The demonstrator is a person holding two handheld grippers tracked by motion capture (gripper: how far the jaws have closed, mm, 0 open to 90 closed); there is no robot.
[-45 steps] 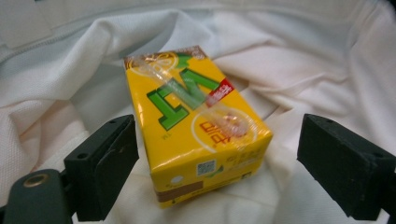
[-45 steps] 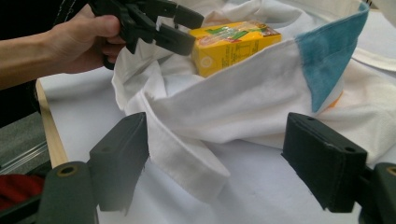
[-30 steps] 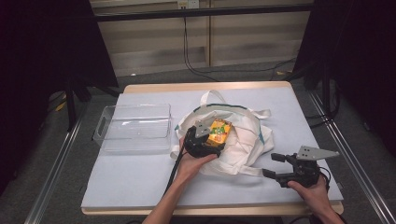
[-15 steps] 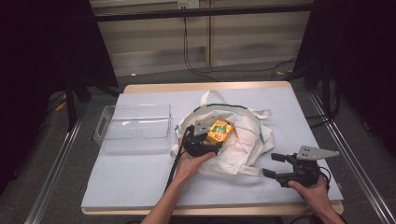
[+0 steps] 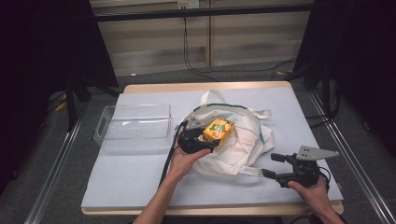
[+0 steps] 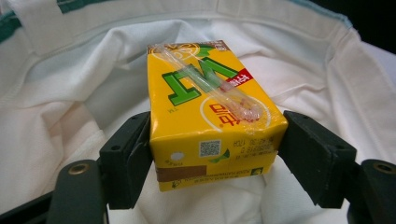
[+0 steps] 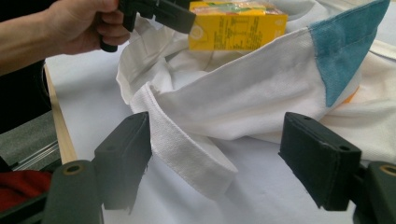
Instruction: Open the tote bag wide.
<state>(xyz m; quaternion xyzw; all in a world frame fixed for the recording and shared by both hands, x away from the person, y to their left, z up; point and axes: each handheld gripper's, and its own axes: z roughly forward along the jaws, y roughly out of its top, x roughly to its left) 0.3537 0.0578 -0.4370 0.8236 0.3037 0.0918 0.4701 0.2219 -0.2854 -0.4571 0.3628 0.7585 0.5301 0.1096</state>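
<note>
At the left side of the light blue table top (image 5: 140,186) there is a clear plastic rectangular bin (image 5: 133,127) with a handle hole at its end, and it has nothing to do with the hands at this moment. Just beside it, to the right, the person's left hand (image 5: 184,161) holds the black left gripper (image 5: 205,137) over the mouth of a white cloth tote bag with a teal trim (image 5: 243,140). The jaws of this gripper have just been closing, and now both black pads press on the two short sides of a yellow rectangular drink carton with green letters (image 6: 210,116). In the left gripper view the carton sits between the pads, with a straw in clear wrap lying across its top face, and the white cloth of the bag is behind and under it. In the right gripper view the carton is seen above the bag's rim, not touching the cloth there.

The bag lies crumpled in the middle of the table, with its handles spread to the back and to the right.

Further right, near the front edge of the table, the right hand (image 5: 310,189) holds the black right gripper (image 5: 271,165), which points toward the bag. Its jaws stand wide apart and grip nothing. In the right gripper view a folded white strap of the bag (image 7: 187,144) lies on the table between them, close to the left jaw.
</note>
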